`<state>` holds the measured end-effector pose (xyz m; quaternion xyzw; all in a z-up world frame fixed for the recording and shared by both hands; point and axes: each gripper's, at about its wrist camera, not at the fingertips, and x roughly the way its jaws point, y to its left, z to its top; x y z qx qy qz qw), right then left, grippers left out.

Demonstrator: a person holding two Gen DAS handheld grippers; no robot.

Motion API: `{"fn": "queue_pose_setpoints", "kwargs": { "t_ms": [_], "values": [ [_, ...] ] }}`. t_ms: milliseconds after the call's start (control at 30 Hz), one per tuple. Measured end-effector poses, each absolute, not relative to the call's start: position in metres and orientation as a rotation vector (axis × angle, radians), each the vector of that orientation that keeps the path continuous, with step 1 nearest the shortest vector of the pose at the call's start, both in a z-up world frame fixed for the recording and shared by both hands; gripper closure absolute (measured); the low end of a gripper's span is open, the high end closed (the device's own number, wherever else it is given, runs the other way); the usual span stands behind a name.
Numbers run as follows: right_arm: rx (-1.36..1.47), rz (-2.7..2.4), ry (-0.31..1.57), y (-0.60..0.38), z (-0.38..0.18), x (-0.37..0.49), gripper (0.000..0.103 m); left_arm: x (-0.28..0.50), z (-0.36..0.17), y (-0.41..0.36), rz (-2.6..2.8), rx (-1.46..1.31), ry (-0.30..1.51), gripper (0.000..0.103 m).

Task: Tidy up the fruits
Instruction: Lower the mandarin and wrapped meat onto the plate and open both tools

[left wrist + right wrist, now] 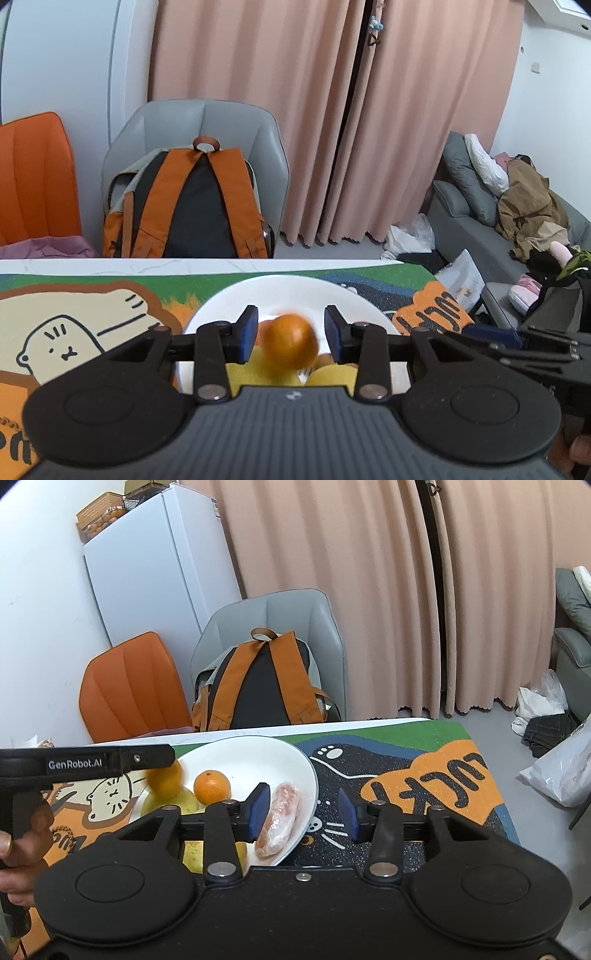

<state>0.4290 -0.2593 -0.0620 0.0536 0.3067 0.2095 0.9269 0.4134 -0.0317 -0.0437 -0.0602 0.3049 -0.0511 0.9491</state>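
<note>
Left wrist view: left tool (290,334) open, blue pads apart, gripping nothing. Blurred orange (290,341) sits between the pads without touching either, over the white plate (295,291); looks like it is dropping or rolling. Yellow-green fruit (258,373) lies under it on the plate. Risk, my guess: the orange lands on the rounded fruit, bounces and rolls off the plate rim onto the desk (110,266) or floor. The tool is also low over the pile, so a careless move could knock fruit. Desk carries a cartoon mat (74,325) in green and orange. Behind it: grey chair (207,122) with orange-grey backpack (188,206), orange chair (37,177), pink curtains (295,110), sofa (480,221) with clothes.

Right wrist view: right tool (304,812) open, empty, straddling the plate rim (314,775). A plastic-wrapped sausage-like item (279,818) lies just beside its left pad. A second orange (211,786) rests on the plate; the blurred one (165,777) is under the left tool's arm (92,762), above the yellow-green fruit. Risk: closing here could pinch the rim and tip the plate. White fridge (147,572) stands behind the chairs, bags (546,716) on the floor.
</note>
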Motion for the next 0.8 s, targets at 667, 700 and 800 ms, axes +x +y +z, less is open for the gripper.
{"fn": "queue_pose_setpoints", "kwargs": {
  "t_ms": [667,700,800],
  "values": [
    [0.156,0.443,0.615,-0.265,-0.054,0.400,0.027,0.363,-0.038,-0.009,-0.023,-0.134,0.645,0.023],
    [0.159,0.448,0.618,-0.264,-0.053,0.398,0.026,0.360,-0.037,-0.006,-0.016,-0.140,0.648,0.022],
    [0.147,0.460,0.624,-0.260,-0.049,0.390,0.019,0.350,-0.034,0.002,0.009,-0.147,0.650,0.020]
  ]
}}
